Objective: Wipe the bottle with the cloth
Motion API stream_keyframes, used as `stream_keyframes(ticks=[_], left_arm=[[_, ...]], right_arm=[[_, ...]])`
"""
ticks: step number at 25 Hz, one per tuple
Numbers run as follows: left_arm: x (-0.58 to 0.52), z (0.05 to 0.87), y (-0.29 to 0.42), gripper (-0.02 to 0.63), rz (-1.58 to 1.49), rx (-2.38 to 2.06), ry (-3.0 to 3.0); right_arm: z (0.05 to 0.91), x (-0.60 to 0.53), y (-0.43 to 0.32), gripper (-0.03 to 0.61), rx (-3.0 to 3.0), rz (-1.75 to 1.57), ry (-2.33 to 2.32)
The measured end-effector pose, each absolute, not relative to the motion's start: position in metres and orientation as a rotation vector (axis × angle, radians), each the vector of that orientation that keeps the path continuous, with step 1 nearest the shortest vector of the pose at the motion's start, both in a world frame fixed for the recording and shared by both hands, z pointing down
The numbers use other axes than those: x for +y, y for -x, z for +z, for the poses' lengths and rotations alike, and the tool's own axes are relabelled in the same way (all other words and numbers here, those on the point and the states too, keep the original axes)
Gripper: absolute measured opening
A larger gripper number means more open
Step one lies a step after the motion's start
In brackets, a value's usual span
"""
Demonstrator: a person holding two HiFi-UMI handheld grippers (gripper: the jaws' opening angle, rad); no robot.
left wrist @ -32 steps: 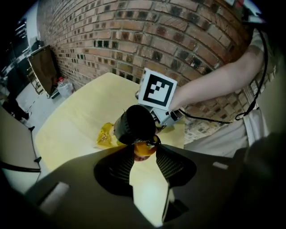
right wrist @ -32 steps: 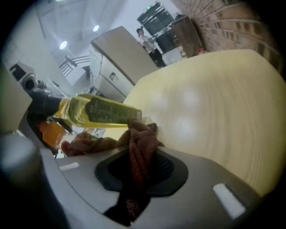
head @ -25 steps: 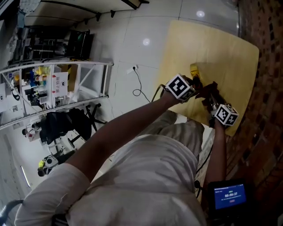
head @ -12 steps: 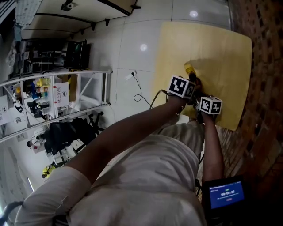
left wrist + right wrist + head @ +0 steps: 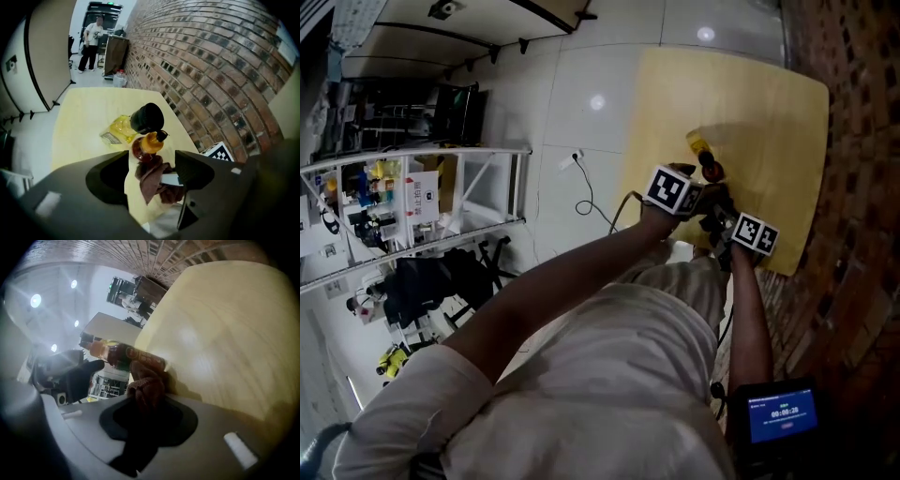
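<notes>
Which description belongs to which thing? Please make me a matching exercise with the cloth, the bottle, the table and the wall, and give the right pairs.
Things:
1. cloth
2. bottle
3. table
4. wall

Descriptions:
A. built of brick
B. has an orange cap
C. clamped in the right hand-held gripper
D. has a pale yellow top

Right pairs: 1-C, 2-B, 3-D, 4-A
</notes>
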State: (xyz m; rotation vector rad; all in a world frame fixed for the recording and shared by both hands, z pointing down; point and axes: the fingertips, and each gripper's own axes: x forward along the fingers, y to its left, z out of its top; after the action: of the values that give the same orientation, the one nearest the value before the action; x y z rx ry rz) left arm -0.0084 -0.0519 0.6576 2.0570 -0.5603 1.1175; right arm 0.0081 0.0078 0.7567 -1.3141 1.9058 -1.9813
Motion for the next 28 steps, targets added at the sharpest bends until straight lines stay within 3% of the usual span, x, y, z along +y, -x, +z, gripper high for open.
stream_keyframes(ticks=[8,12,16,20,22,26,28], left_arm=[[-0.068,0.606,0.031,0.39,1.491,-0.328,-2.722],[-0.076,0.6,0.004,0.478,1.785,0.119,-3.132],[-0.065,0.62,-0.025,0.552,2.029,0.743,-3.153],[-0.06,0.664,-0.026,0.551,2.271,1.209,-2.868],[-0.063,0.679,-0.023,0.502,2.365,1.326,-2.795],[-0.065,0.701,-0.019,0.246,2.526,1.446,-2.726],[-0.064,0.709,-0.015,0.216,2.576,1.469,-2.694]], right_arm=[[0.749,0.036,-0.054,0.081,1.833,-1.891,1.443],[0.748,0.03,-0.057,0.083,1.879,-1.845,1.449],[0.742,0.02,-0.054,0.083,1.919,-1.802,1.432],[0.736,0.012,-0.038,0.083,1.956,-1.779,1.407],[0.736,0.013,-0.028,0.083,1.983,-1.78,1.396],[0.742,0.023,-0.014,0.083,2.019,-1.783,1.381],[0.747,0.029,-0.011,0.083,2.014,-1.793,1.382]])
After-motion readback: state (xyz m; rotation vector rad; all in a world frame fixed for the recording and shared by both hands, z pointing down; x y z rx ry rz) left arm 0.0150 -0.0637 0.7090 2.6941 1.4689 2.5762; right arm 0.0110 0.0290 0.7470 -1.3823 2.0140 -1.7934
